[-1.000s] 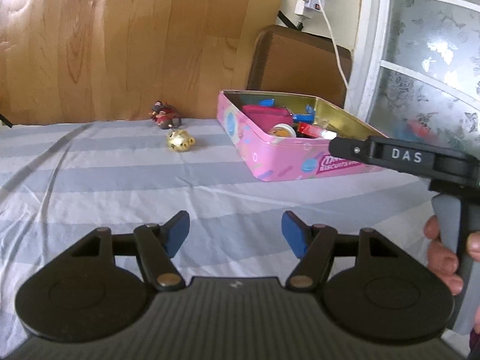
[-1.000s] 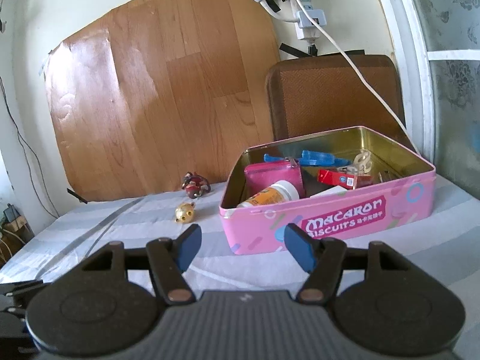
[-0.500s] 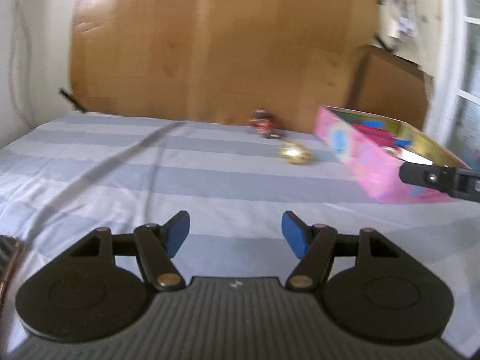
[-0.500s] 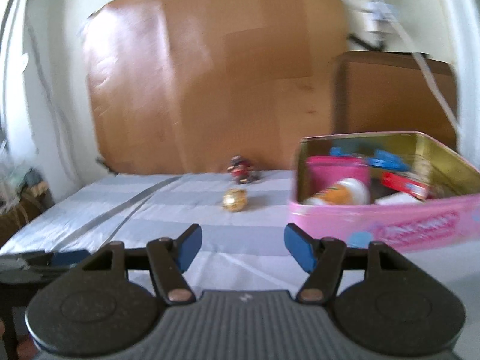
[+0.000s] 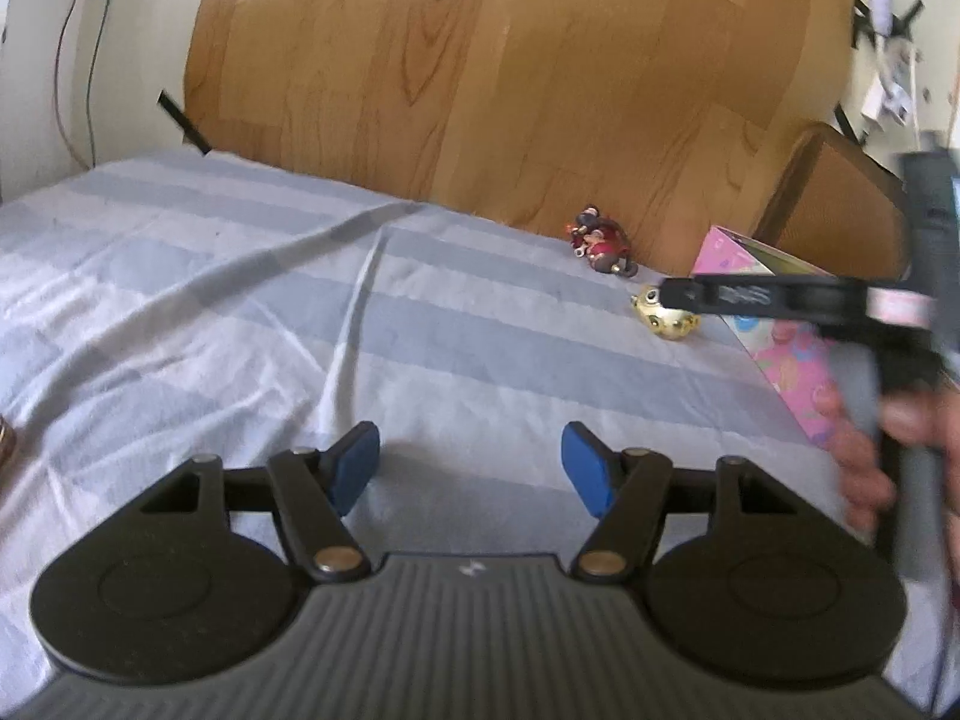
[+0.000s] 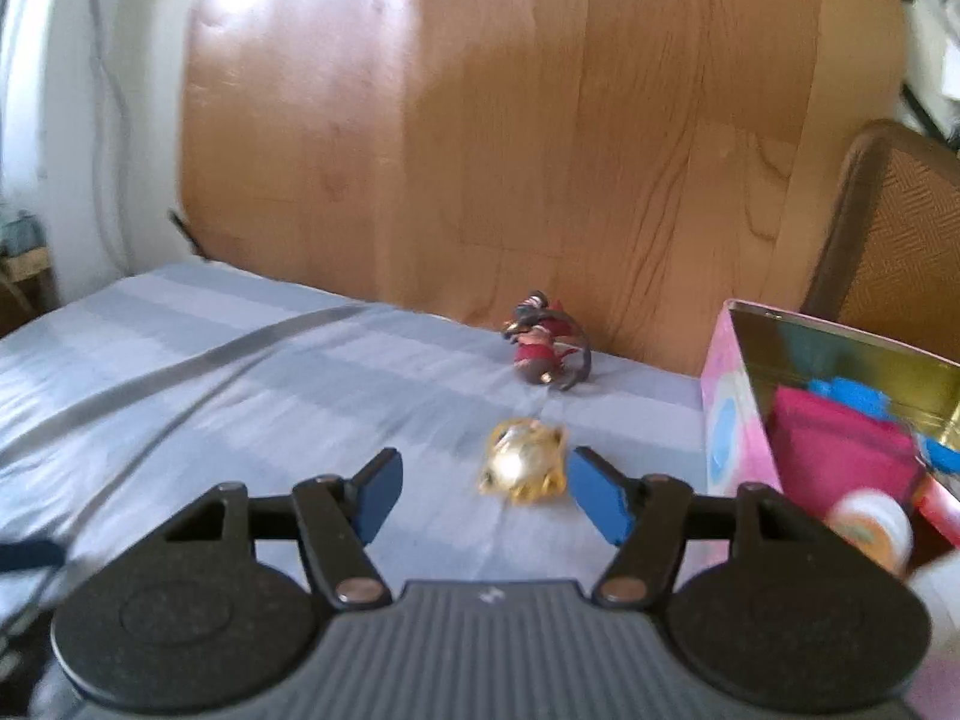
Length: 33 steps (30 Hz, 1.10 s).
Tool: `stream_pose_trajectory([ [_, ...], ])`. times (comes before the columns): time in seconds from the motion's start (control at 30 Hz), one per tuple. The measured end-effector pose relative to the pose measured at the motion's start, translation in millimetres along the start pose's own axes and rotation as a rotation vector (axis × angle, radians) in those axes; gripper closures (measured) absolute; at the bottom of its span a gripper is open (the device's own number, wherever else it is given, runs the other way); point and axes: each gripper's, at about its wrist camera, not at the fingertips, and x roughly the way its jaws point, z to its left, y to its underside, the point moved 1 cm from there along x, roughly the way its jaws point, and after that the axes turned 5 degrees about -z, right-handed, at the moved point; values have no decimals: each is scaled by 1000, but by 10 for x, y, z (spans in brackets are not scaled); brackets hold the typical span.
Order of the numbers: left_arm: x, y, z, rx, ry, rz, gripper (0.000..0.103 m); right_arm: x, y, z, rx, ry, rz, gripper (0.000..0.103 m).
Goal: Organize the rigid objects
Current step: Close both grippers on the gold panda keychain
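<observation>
- Done: several things already lie in the pink tin [image 6: 729, 420], at the bed's [image 5: 240, 312] right side.
- Left: the gold trinket [image 6: 523, 463] and red figurine [image 6: 543, 348] lie on the bed near its far edge.
- The right claw [image 6: 483, 495] is wide and empty, just before the trinket; the left claw [image 5: 471, 474] is wide and empty too.

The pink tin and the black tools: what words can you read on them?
Pink tin: its side shows only coloured shapes here, no words.
Right tool: a white label, too blurred to read.
Left tool: a small white mark on its body, no words.
</observation>
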Motion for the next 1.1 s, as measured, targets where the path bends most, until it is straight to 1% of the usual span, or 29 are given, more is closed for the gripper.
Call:
stream_pose_trajectory([
  [0.07,3,7,11,-11,8,1,35,274,-46,-15,-8,39,36,39],
  [0.13,-3,7,21,-20,14,1,35,542,-49,-62,-3,58,109,40],
  [0.17,-4,8,30,-24,17,0,35,627,-26,-97,13,63,144,49],
  [0.2,-7,8,38,-29,20,0,35,689,-1,-150,50,28,175,60],
  [0.23,-8,8,47,-34,25,-1,35,672,1,-196,95,-8,181,64],
  [0.27,-3,2,58,-39,32,0,35,619,10,-208,115,-32,193,64],
  [0.3,-4,0,70,-46,42,1,35,521,42,-178,117,-71,194,64],
  [0.37,10,-12,102,-62,59,5,35,288,162,-44,81,-142,194,64],
  [0.43,10,-19,111,-67,89,17,35,-63,337,118,15,-213,173,64],
  [0.5,-29,-23,67,-60,113,39,35,-462,537,205,-19,-307,163,64],
  [0.53,-74,-28,25,-63,152,51,35,-664,634,221,-30,-346,156,64],
  [0.6,-188,-36,-94,-63,267,61,35,-970,779,206,-34,-407,137,64],
  [0.63,-242,-37,-170,-50,317,63,35,-1073,827,190,-40,-418,128,63],
  [0.7,-317,-29,-325,-16,381,78,35,-1281,913,130,-86,-407,80,52],
  [0.73,-331,-20,-396,-1,406,94,33,-1334,924,115,-102,-396,61,40],
  [0.77,-341,-5,-457,14,425,107,33,-1363,927,113,-110,-387,50,34],
  [0.83,-335,31,-537,39,414,119,32,-1440,963,102,-123,-386,44,34],
  [0.87,-323,45,-551,34,406,126,30,-1412,957,110,-127,-387,44,34],
  [0.93,-290,75,-552,-6,413,156,27,-1394,945,94,-123,-386,55,35],
  [1.0,-267,116,-575,-6,409,182,26,-1377,974,131,-132,-382,56,35],
  [1.03,-232,148,-603,4,383,201,26,-1376,1002,141,-134,-377,60,38],
  [1.07,-180,183,-617,4,364,225,30,-1333,1011,149,-131,-377,72,49],
  [1.1,-173,210,-636,4,363,221,41,-1286,1024,151,-119,-384,88,63],
])
